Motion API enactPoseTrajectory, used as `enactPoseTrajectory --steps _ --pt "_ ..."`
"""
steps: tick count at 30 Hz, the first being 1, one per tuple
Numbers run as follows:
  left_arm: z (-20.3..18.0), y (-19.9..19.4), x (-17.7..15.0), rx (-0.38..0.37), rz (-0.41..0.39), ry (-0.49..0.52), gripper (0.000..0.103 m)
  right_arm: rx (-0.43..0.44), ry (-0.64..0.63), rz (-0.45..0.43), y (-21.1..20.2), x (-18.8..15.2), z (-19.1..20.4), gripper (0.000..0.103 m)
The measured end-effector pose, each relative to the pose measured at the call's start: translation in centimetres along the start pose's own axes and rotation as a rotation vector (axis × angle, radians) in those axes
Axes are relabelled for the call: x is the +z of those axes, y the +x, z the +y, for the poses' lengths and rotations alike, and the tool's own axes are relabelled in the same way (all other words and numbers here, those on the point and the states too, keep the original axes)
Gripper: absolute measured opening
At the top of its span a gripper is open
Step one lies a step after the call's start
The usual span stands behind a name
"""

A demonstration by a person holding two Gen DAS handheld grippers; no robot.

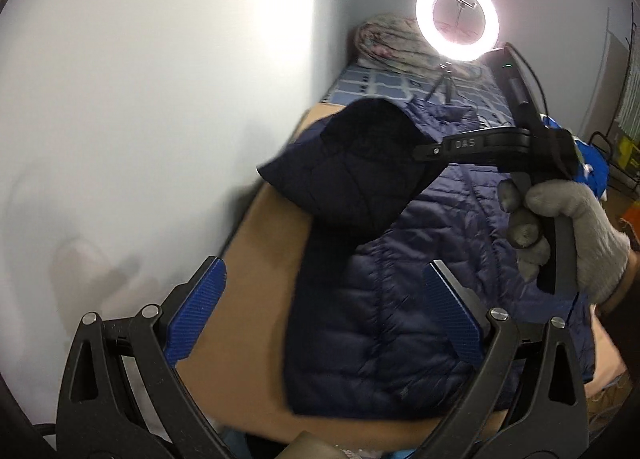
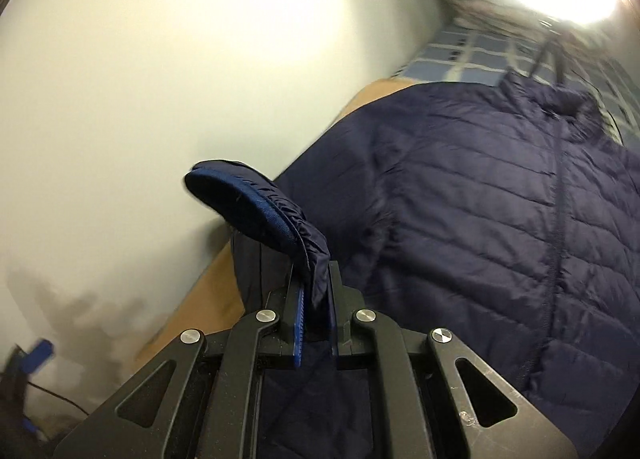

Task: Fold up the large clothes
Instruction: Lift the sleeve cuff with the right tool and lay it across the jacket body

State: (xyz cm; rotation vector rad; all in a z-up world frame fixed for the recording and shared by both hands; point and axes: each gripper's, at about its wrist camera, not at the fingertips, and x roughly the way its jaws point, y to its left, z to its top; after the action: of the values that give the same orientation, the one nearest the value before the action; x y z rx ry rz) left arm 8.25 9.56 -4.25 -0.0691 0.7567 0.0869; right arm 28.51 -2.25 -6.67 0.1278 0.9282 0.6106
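A navy quilted jacket [image 1: 420, 259] lies front-up on the brown worktop [image 1: 256, 259] beside the wall, collar toward the ring light [image 1: 457, 17] and hem toward the cameras. The right hand-held gripper [image 2: 316, 299], clenched on a sleeve cuff [image 2: 256, 207], lifts it above the body. The left hand-held gripper [image 1: 320, 315] hangs released; folding looks barely begun, with both sides and the lengthwise fold left.

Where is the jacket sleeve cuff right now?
The cuff is pinched in the right gripper, lifted above the navy quilted jacket near the wall; the left wrist view shows the sleeve raised over the jacket's left part.
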Motion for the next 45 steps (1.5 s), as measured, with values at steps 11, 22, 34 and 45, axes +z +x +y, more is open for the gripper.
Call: enactPoseTrajectory --steps 11,22,34,45 --pt "-4.1 4.4 2.9 -0.044 0.014 0.023 0.101 -0.102 0.204 -0.078 -1.9 1.5 -12.0 0.008" --pt "-5.3 6.3 2.2 -0.029 0.075 0.06 0.101 -0.289 0.28 -0.142 -2.7 0.0 -22.2 0.008" --pt "-6.4 5.9 2.7 -0.047 0.056 0.076 0.101 -0.442 0.377 -0.165 -2.3 -1.4 -28.7 0.008" --pt "-7.4 5.3 3.1 -0.049 0.037 0.086 0.101 -0.489 0.382 -0.083 -1.0 -1.8 -29.1 0.017"
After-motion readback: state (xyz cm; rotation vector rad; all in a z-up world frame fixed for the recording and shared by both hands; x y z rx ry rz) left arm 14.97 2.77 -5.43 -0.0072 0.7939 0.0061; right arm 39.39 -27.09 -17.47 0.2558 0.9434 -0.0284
